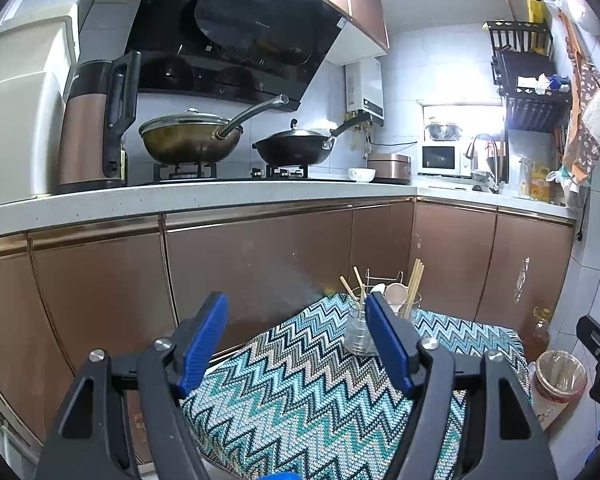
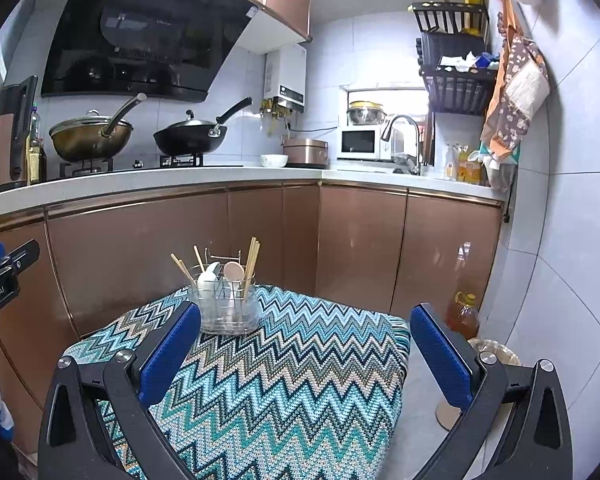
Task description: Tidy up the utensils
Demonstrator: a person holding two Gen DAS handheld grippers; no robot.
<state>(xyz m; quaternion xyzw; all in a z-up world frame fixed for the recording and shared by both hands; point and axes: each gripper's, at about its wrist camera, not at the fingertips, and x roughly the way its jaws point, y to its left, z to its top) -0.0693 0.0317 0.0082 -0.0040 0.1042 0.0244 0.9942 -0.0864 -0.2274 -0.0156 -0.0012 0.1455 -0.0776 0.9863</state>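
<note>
The left gripper (image 1: pixel 296 330) and right gripper (image 2: pixel 306 342), black tongs with blue pads, both gape wide and empty above the zigzag teal knitted cloth (image 2: pixel 284 384). At twelve o'clock stands the clear glass utensil holder (image 2: pixel 229 306) with wooden chopsticks (image 2: pixel 251 262) and spoons (image 2: pixel 233 271); brown cabinets (image 2: pixel 356 240) lie beyond. Nothing stands between.

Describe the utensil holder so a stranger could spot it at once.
Find the small table under the zigzag cloth before the brown cabinets. At its far edge stands the clear utensil holder, the only thing on it, bristling with chopsticks and two pale spoons.
</note>
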